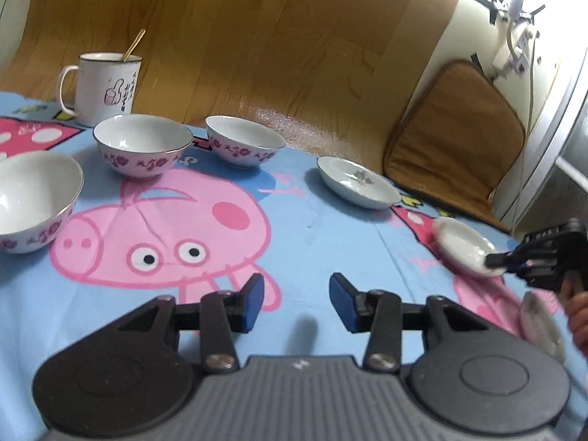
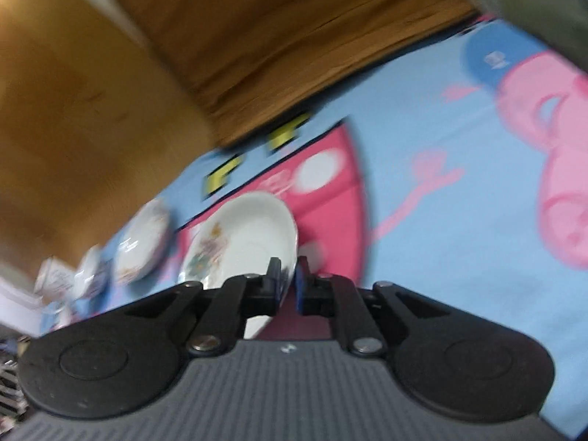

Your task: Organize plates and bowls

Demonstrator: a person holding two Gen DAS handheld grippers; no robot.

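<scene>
Three white bowls with purple flowers stand on the cartoon tablecloth: one at the left edge (image 1: 35,198), one in the middle back (image 1: 142,145), one further right (image 1: 244,140). A shallow flowered plate (image 1: 356,182) lies near the far table edge. My left gripper (image 1: 296,299) is open and empty above the cloth. My right gripper (image 2: 287,281) is shut on the rim of a white flowered plate (image 2: 239,239), tilted up off the cloth; it also shows in the left wrist view (image 1: 465,246). Another plate (image 2: 141,244) lies beyond, blurred.
A white mug (image 1: 106,88) with a spoon stands at the back left. A chair with a brown cushion (image 1: 455,132) sits past the far table edge. A further dish (image 1: 542,325) lies by the hand at the right. The right wrist view is motion-blurred.
</scene>
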